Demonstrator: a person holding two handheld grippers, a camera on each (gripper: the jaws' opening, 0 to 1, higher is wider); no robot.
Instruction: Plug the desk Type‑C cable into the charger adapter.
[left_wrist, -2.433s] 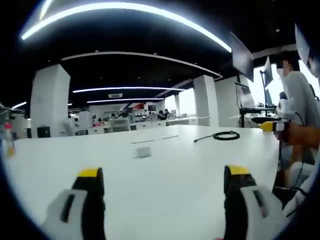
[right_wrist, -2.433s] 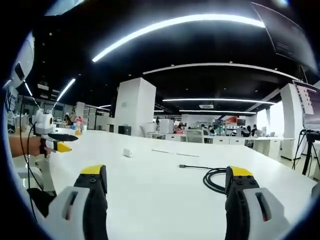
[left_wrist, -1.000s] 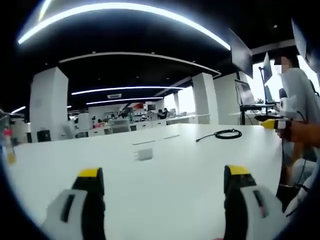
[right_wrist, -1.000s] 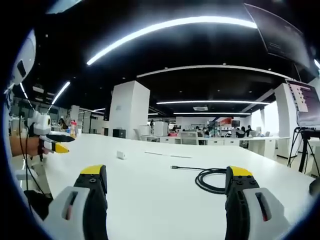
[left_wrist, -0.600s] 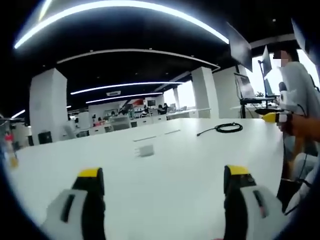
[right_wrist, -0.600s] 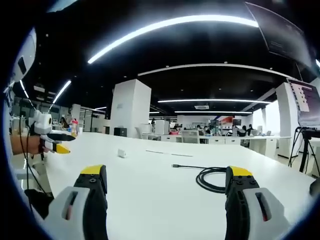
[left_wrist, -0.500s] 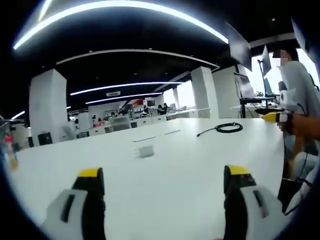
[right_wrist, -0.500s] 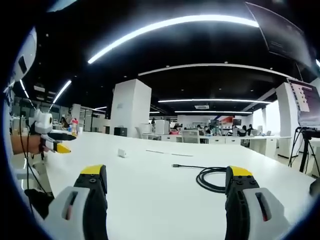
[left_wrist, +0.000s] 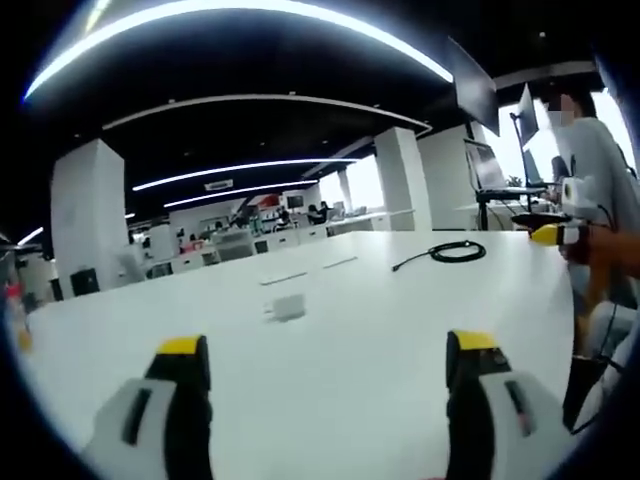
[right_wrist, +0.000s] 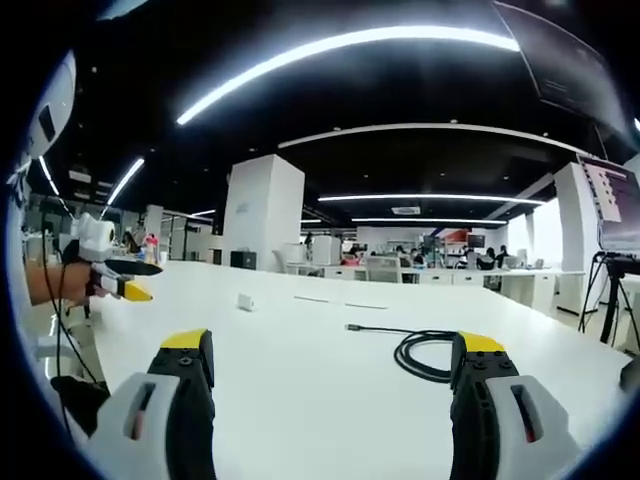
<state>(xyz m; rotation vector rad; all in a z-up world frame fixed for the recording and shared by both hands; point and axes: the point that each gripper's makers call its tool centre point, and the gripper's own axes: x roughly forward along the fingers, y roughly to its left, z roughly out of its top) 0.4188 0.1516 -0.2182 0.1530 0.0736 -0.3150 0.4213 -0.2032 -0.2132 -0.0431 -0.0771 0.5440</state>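
Observation:
A small white charger adapter (left_wrist: 289, 307) lies on the white table (left_wrist: 360, 330), ahead of my open left gripper (left_wrist: 325, 400) and well apart from it. The black coiled Type-C cable (left_wrist: 452, 251) rests far off at the right, its plug end trailing left. In the right gripper view the same cable (right_wrist: 425, 354) lies just ahead of my open right gripper (right_wrist: 330, 395), near the right jaw, with its plug (right_wrist: 351, 327) pointing left. The adapter (right_wrist: 245, 301) looks tiny farther back. The left gripper (right_wrist: 118, 281) comes in from the left, held in a hand.
A person in a grey top (left_wrist: 600, 170) stands at the table's right edge, holding the right gripper (left_wrist: 560, 230). A tripod with a screen (right_wrist: 612, 270) stands at the right. Desks and white pillars (right_wrist: 262, 215) fill the office behind.
The left gripper view has shifted a little; the adapter now sits slightly lower and nearer. In the right gripper view the left gripper has edged to the right. The cable and adapter have not moved.

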